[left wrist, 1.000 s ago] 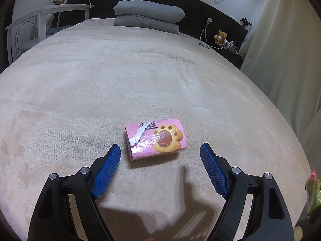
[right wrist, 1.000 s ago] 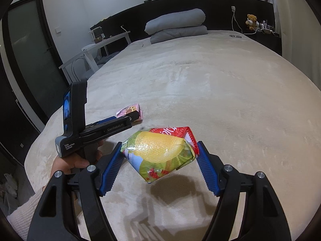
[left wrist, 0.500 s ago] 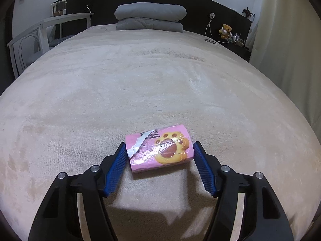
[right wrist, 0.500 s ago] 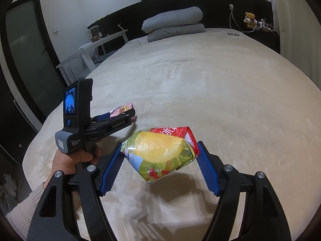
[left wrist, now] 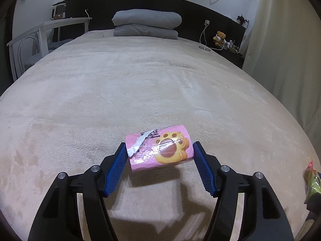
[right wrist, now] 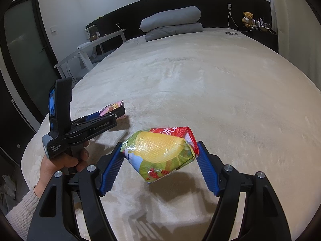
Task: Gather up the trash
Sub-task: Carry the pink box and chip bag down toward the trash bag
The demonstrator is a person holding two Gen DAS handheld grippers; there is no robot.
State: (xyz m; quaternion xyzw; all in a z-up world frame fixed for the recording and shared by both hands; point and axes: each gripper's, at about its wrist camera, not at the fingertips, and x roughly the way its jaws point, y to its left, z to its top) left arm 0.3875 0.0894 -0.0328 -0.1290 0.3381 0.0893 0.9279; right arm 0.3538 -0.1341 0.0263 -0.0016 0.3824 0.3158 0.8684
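Note:
A pink snack packet (left wrist: 160, 148) with a paw-print picture and a torn flap hangs just above the beige bed cover (left wrist: 140, 90), casting a shadow below. My left gripper (left wrist: 159, 145) is shut on it, blue pads pressing both ends. In the right wrist view that left gripper (right wrist: 118, 114) sits in a person's hand (right wrist: 60, 162), with the pink packet (right wrist: 112, 107) at its tips. My right gripper (right wrist: 159, 145) is shut on a crumpled green, yellow and red snack bag (right wrist: 160, 152), held above the bed. The same snack bag (left wrist: 311, 182) peeks in at the right edge of the left wrist view.
Folded grey bedding (left wrist: 146, 24) lies against the dark headboard. A white table and chair (left wrist: 40, 32) stand at the bed's left. A curtain (left wrist: 280, 50) hangs on the right, with a teddy bear (left wrist: 219, 37) and cables on the bedside shelf. A dark door (right wrist: 22, 50) is at left.
The left gripper's jaws closed onto the pink packet, which then rose off the bed cover. The right gripper and its snack bag stayed put.

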